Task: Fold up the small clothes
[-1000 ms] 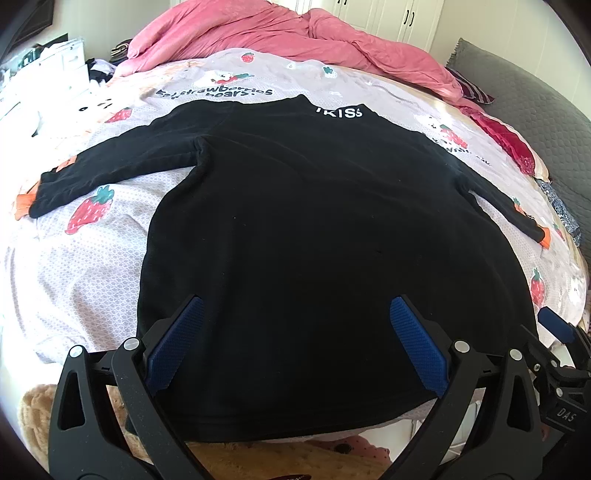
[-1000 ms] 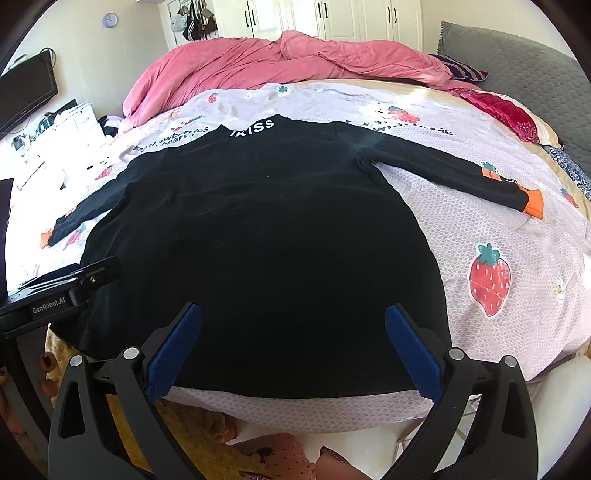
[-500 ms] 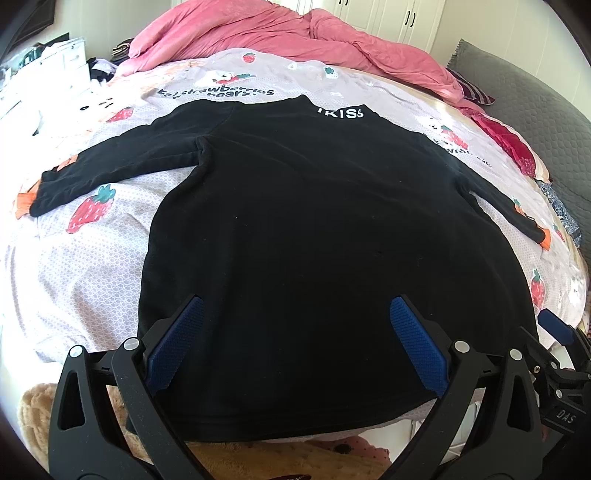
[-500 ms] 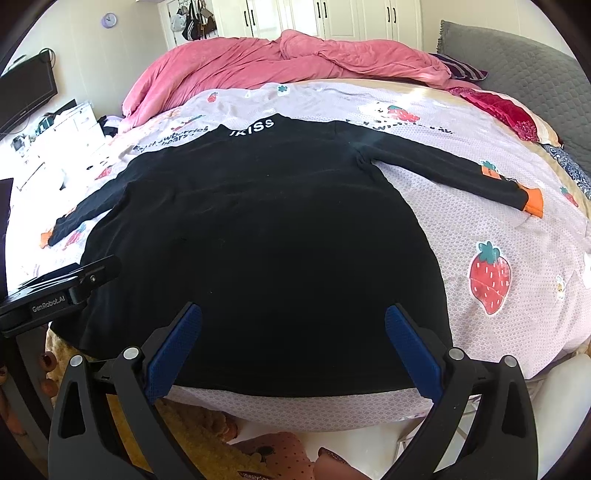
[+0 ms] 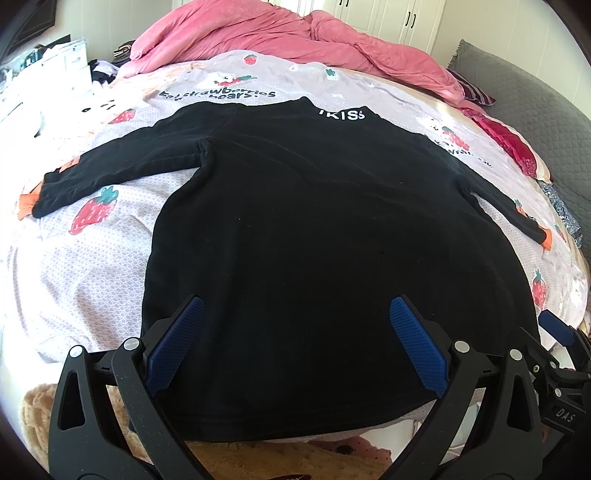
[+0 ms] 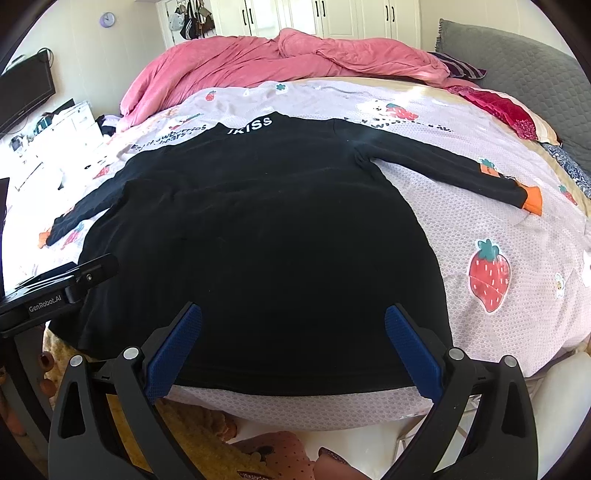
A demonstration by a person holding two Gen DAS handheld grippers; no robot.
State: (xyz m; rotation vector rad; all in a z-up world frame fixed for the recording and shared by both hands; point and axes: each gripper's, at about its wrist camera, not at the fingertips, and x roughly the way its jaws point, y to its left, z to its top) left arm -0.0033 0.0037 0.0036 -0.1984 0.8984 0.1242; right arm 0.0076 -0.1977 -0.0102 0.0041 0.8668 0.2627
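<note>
- At the far left we see a white set of drawers point(image 5: 55, 70) with clutter on top, and in the right wrist view a dark screen point(image 6: 26, 92) and a small round clock point(image 6: 107, 19) on the wall.
- Our left gripper point(image 5: 295, 343) hovers over the near hem, its blue fingers point(image 5: 177, 343) spread wide and holding nothing.
- The black long-sleeved top point(image 5: 314, 240) lies flat on the bed, hem towards us, collar with white lettering at the far side, both sleeves spread outward.
- Its left sleeve point(image 5: 122, 162) runs out over a printed strawberry and ends in an orange cuff.
- The surface is a pale lilac bedsheet point(image 6: 480, 229) printed with strawberries, bears and dark lettering; it lies fairly smooth around the garment.
- Behind the top, a rumpled pink duvet point(image 6: 277, 59) is heaped across the far side of the bed.
- White wardrobe doors point(image 6: 332, 16) stand beyond it, with bags hanging to their left.
- Our right gripper point(image 6: 293, 350) also hangs above the hem, fingers point(image 6: 413, 354) wide apart and empty.
- The right sleeve point(image 6: 443, 166) stretches across the sheet to an orange cuff.
- At the far right, a grey quilted headboard or cushion point(image 6: 517, 62) borders the bed, with a dark red cloth point(image 6: 498, 110) beside it.
</note>
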